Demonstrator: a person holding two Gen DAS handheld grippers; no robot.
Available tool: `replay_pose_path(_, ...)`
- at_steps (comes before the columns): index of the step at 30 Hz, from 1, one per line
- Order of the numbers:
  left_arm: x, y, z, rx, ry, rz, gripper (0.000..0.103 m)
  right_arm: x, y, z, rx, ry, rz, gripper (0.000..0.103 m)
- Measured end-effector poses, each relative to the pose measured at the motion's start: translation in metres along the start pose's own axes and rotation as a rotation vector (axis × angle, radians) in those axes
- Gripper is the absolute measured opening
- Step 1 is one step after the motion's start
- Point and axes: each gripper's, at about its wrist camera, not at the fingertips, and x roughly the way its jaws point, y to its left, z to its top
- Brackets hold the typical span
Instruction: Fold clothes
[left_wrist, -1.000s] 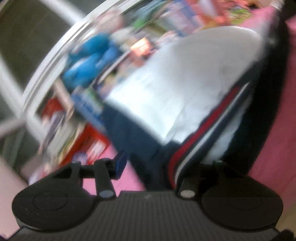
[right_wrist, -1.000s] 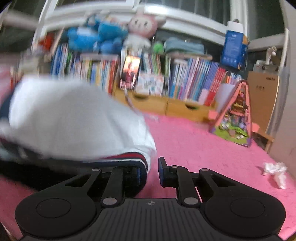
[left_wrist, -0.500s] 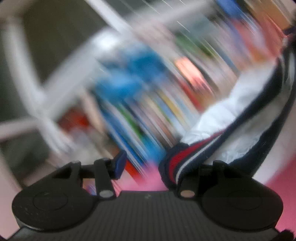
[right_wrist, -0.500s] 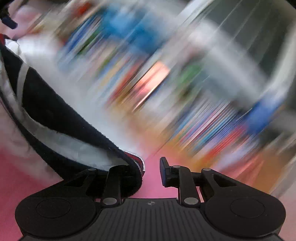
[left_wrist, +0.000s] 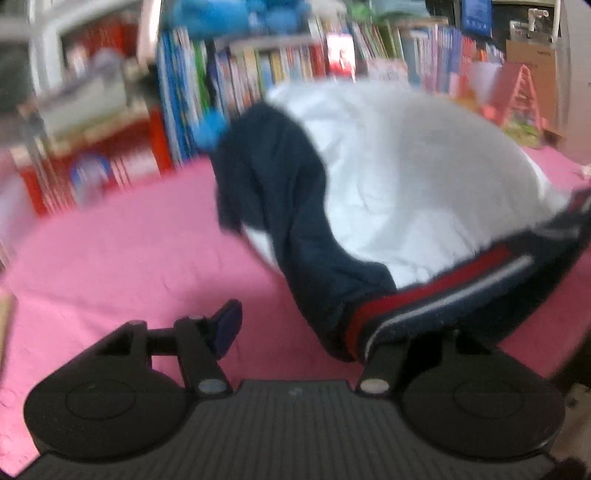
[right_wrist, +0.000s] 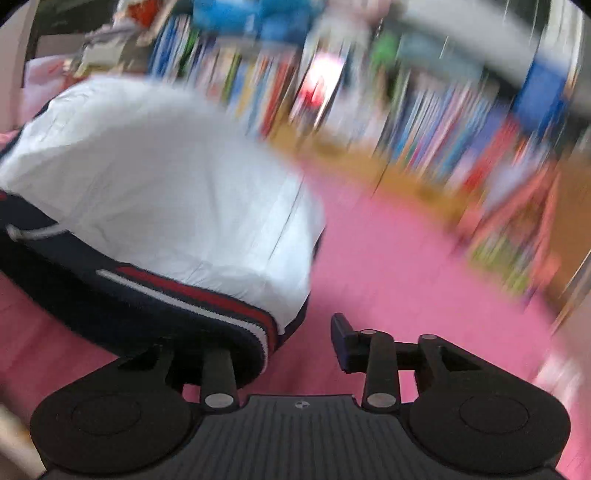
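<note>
Grippers apart at both wrists, garment hem draped over one finger of each.

Left gripper (left_wrist: 306, 328): I read its fingers as spread wide, with the blue-padded left finger (left_wrist: 226, 326) bare over the pink surface (left_wrist: 122, 258) and the right finger covered by the striped hem (left_wrist: 436, 284) of the garment (left_wrist: 406, 177). Right gripper (right_wrist: 295, 339): fingers likewise spread, the right finger (right_wrist: 341, 341) bare, the left finger under the navy, red and white hem band (right_wrist: 207, 299). Neither gripper pinches the cloth; it hangs over a single finger on each side. The garment, white-bodied with a navy sleeve (left_wrist: 280, 192), billows between the two grippers and above the pink surface. Beyond it I see a blurred row of books (right_wrist: 424, 110) and blue plush toys (left_wrist: 236, 16) on a shelf.
</note>
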Motion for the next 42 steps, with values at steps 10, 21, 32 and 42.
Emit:
replay_pose_path(10, -0.105, 0.021, 0.175, -0.056, -0.726, 0.224, 0.071, -0.103, -0.013, 0.140, 0.020, -0.962, -0.510, 0.036)
replay_pose_path(21, 0.026, -0.005, 0.000, -0.021, -0.074, 0.047, 0.072, 0.008, 0.042, -0.013, -0.100, -0.231, -0.237, 0.039)
replay_pose_path(32, 0.008, -0.014, -0.006, 0.056, -0.038, -0.012, 0.073, -0.005, 0.037, -0.052, 0.009, -0.135, -0.091, 0.044)
replay_pose_path(42, 0.005, -0.013, -0.021, -0.003, -0.068, -0.024, 0.083, -0.006, -0.001, -0.061, 0.098, -0.183, -0.004, 0.069)
